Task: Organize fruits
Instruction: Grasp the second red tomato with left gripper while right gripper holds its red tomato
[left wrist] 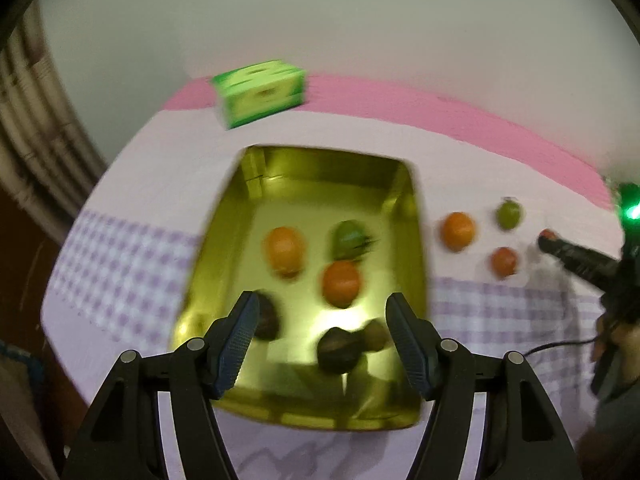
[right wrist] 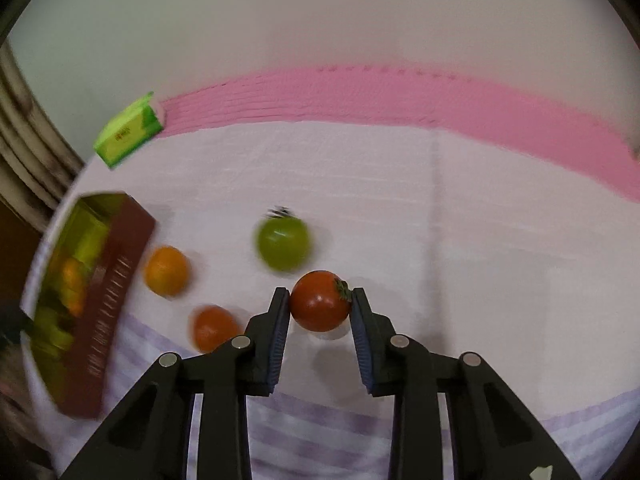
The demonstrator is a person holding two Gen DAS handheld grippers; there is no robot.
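Observation:
A gold tray on the cloth holds several fruits: two orange ones, a green one and three dark brown ones. My left gripper hovers open above the tray's near half with nothing between its pads. My right gripper is shut on a red tomato, pads pressing both its sides, right over the cloth. Loose on the cloth beside it lie a green tomato, an orange fruit and a red-orange fruit. In the left wrist view the right gripper shows at the right edge.
A green box sits at the back left, on the cloth's pink band. The tray's dark red outer wall stands left of the loose fruits. A person's hand and a thin cable are at the right edge. Both views are blurred.

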